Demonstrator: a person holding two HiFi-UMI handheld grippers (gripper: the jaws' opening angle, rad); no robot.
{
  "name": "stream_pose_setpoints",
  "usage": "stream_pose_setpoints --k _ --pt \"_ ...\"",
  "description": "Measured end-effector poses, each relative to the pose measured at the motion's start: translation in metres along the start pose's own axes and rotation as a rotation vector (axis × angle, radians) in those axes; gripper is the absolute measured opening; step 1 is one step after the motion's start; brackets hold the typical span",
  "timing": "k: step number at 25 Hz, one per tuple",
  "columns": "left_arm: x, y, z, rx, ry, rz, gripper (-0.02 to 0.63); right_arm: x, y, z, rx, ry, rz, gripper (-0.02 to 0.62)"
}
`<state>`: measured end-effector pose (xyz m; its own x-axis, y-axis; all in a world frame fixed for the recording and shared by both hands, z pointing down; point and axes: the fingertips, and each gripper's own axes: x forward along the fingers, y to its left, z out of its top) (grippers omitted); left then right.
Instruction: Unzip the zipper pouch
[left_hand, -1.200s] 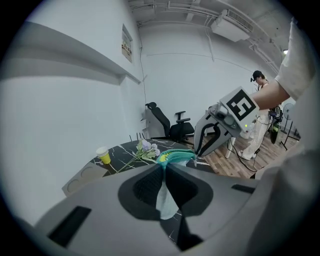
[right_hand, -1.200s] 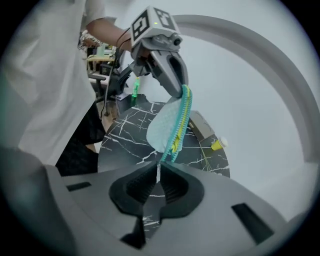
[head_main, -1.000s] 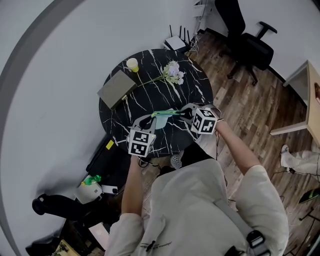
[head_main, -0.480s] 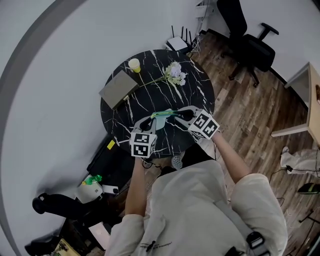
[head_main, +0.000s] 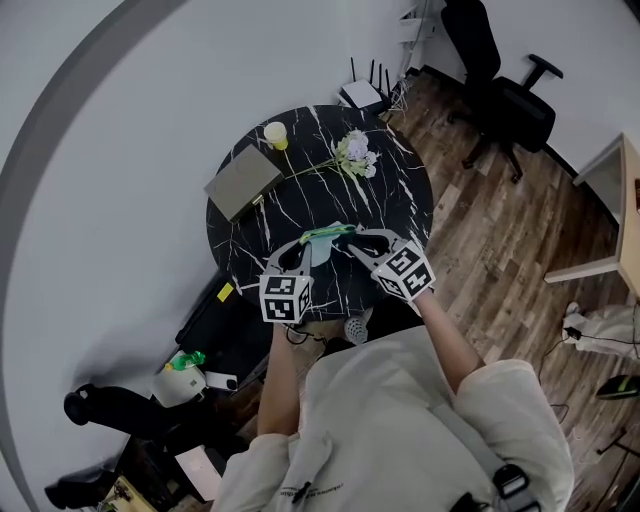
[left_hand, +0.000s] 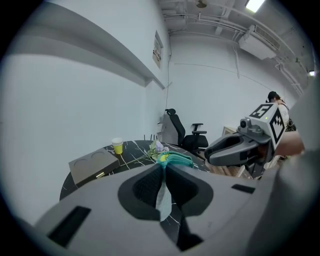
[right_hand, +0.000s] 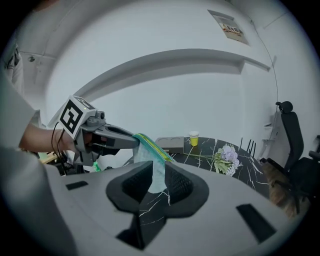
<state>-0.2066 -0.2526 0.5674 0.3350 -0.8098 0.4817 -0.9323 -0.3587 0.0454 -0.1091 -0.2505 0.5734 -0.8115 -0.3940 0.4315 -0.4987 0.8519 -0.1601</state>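
A pale blue zipper pouch (head_main: 324, 240) with a green zipper band hangs above the near edge of the round black marble table (head_main: 400, 190). My left gripper (head_main: 303, 250) is shut on its left end; in the left gripper view the fabric (left_hand: 163, 189) is pinched between the pads. My right gripper (head_main: 353, 243) is at the pouch's right end. Its jaws have just been opening. In the right gripper view the pouch (right_hand: 150, 152) runs from the left gripper (right_hand: 107, 137) into the gap between the right pads, which stand apart and do not press on it.
On the table's far half lie a grey tray (head_main: 243, 180), a yellow cup (head_main: 275, 132) and a bunch of pale flowers (head_main: 355, 153). A black office chair (head_main: 505, 95) and a router (head_main: 362, 92) are beyond the table. A wooden desk edge (head_main: 615, 205) is at right.
The right gripper has rolled and drawn back toward the person, its marker cube now lower in the head view. The left gripper still holds the pouch in about the same place.
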Motion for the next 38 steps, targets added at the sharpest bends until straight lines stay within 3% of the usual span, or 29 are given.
stream_pose_setpoints --k 12,20,38 --pt "-0.009 0.006 0.009 -0.092 -0.070 0.002 0.041 -0.015 -0.004 -0.002 0.082 -0.008 -0.093 0.078" --pt "-0.011 0.004 0.018 -0.101 -0.095 0.040 0.041 -0.022 -0.007 -0.005 0.109 -0.024 -0.100 0.061" --pt "-0.023 0.006 0.022 -0.158 -0.116 0.030 0.040 -0.017 0.004 0.015 0.109 -0.061 -0.077 0.006"
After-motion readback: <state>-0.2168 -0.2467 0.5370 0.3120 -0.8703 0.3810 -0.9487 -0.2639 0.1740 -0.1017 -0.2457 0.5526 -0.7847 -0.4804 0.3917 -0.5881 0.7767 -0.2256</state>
